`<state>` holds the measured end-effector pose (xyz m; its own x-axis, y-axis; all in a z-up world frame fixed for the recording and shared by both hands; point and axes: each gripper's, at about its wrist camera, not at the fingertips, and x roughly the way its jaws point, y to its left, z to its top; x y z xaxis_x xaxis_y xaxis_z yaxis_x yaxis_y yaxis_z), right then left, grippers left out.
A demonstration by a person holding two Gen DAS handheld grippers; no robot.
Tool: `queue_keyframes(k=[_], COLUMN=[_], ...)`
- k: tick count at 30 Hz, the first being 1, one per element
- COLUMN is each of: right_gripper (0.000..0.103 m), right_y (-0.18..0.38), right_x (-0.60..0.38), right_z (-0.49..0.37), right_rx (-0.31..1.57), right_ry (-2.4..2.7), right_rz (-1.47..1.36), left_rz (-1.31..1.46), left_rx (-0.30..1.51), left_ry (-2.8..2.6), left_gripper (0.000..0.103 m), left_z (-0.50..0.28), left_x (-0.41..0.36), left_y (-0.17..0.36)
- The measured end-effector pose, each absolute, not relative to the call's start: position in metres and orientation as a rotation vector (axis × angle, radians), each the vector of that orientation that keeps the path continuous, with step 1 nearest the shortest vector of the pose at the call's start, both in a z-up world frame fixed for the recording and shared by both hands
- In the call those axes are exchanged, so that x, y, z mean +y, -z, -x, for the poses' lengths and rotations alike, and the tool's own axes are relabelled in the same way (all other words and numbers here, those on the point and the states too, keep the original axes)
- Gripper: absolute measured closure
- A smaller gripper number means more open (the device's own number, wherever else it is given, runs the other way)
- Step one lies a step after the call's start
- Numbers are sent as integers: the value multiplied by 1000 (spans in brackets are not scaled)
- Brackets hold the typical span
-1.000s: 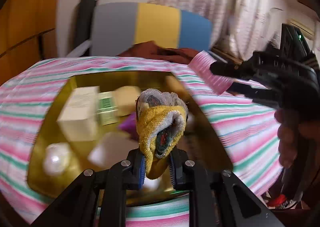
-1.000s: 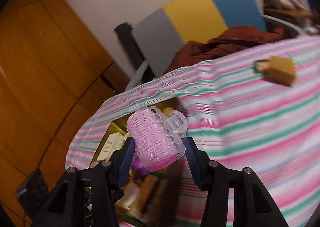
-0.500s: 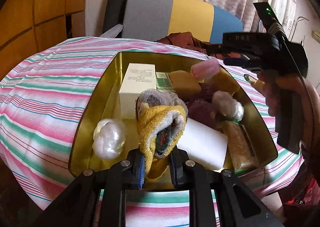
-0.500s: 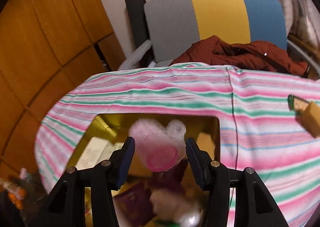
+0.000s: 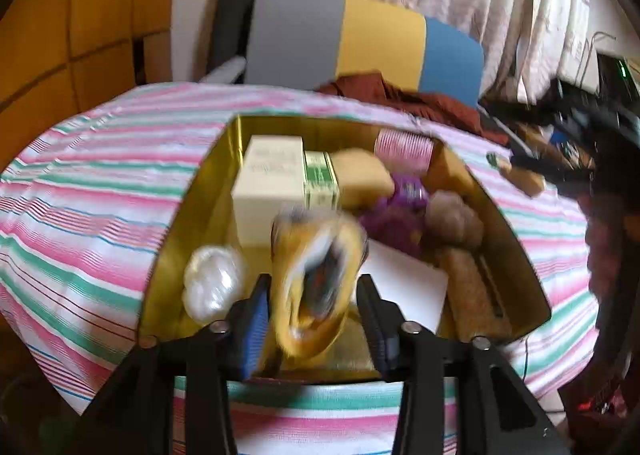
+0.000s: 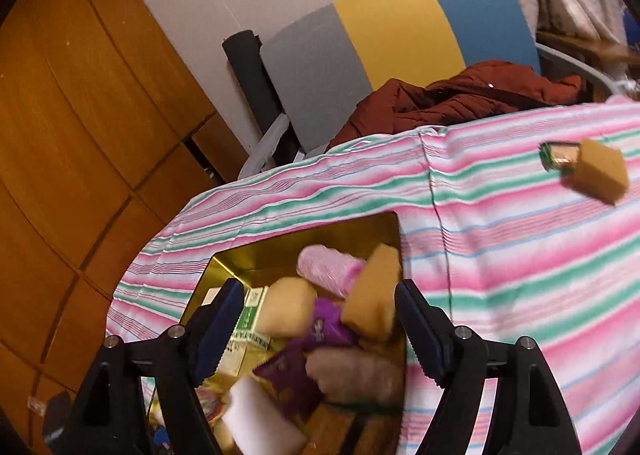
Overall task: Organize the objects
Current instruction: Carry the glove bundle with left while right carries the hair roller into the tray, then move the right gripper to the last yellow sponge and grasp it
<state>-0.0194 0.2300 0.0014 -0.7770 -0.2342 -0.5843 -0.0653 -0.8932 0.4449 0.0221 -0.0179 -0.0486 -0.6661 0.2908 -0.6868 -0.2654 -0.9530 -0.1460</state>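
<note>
Over the gold tin (image 5: 192, 211) in the left wrist view, the left gripper (image 5: 310, 315) has its jaws opening, and the yellow rolled cloth (image 5: 316, 275) sits blurred between them. The pads look clear of it on both sides, so I'd call that a release under way. The cloth stands roughly upright, its long axis running up and away from the jaws, directly above the bare near floor of the tin. That's the relation that matters: straight down is where it should land, between the one pearly white ball (image 5: 214, 283) on its left and the one flat white pad (image 5: 404, 287) on its right. Behind it stand one cream box (image 5: 272, 183) and one green box (image 5: 320, 183); one pink hair roller (image 5: 404, 147) lies across the far corner.

Switching to the right wrist view, the right gripper (image 6: 320, 331) is opening wide too, with nothing pressed between its jaws. The roller lies below and ahead of them, on its side in the tin. Two tan sponges lie inside, with one purple packet (image 6: 326, 325) just beside them. Out on the striped counter (image 6: 500, 255), well apart from the tin, one more tan sponge (image 6: 600, 171) waits with a small green wrapper (image 6: 558, 155) touching it. The right hand looks nearer to that pair, so I'd expect it to fetch them.
</note>
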Motion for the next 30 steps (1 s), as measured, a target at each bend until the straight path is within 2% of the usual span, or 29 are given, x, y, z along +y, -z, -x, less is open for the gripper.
queue_keyframes(k=[2, 7, 14, 30], right_gripper=[25, 25, 25, 24], right_y=[-3, -4, 5, 30], right_x=[233, 244, 262, 337], right_z=[12, -1, -7, -22], right_rx=[-697, -736, -799, -861], right_ry=[2795, 2806, 2811, 2966], right_rz=[-998, -972, -993, -1161], left_rz=[1033, 940, 981, 956], left_rx=[-72, -115, -85, 78], left_ry=[-2669, -2761, -2726, -2466], left_gripper=[54, 54, 54, 53], left_z=[-27, -31, -30, -37], left_x=[-22, -32, -22, 67], left_y=[40, 24, 24, 13])
